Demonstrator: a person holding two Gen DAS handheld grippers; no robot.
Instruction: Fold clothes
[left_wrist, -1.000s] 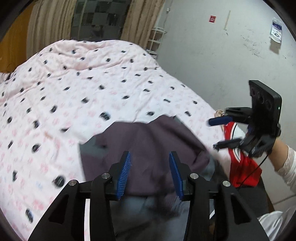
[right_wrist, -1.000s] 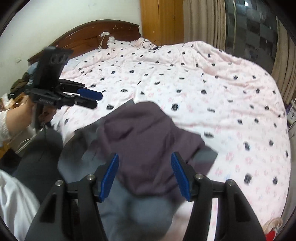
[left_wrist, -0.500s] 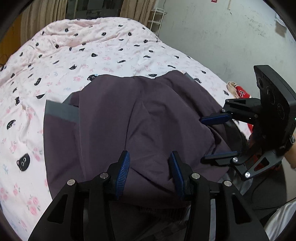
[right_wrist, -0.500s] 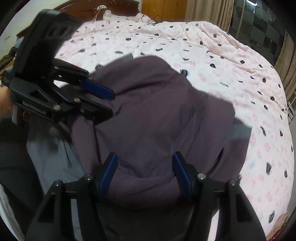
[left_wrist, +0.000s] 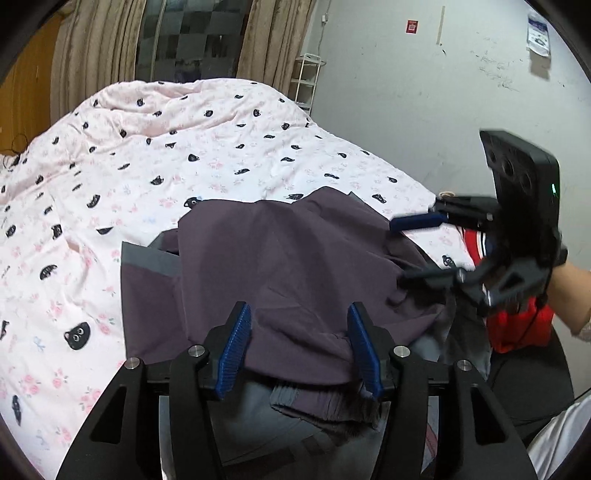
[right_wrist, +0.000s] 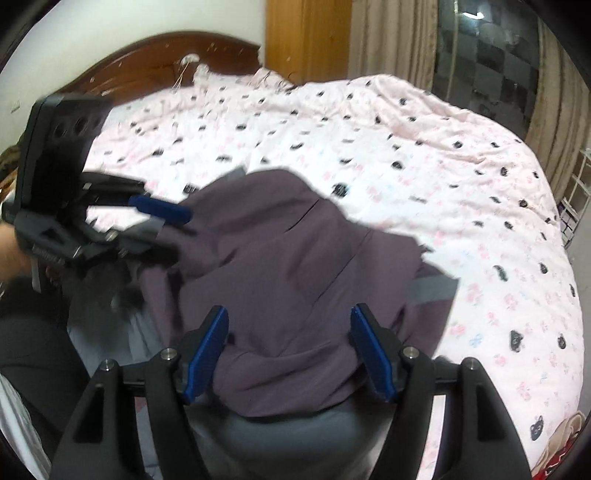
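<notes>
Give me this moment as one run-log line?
left gripper: open | right gripper: open | purple garment: crumpled on bed, unheld

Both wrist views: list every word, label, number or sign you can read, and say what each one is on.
No text can be read in either view.
Red square sticker on the white wall: print too small to read.
White and blue packet hanging on the same wall: print too small to read.
Left hand-held gripper, right wrist view: pale embossed lettering on its frame, too blurred to read.
Quilt: black cat faces and flowers only, no words.
</notes>
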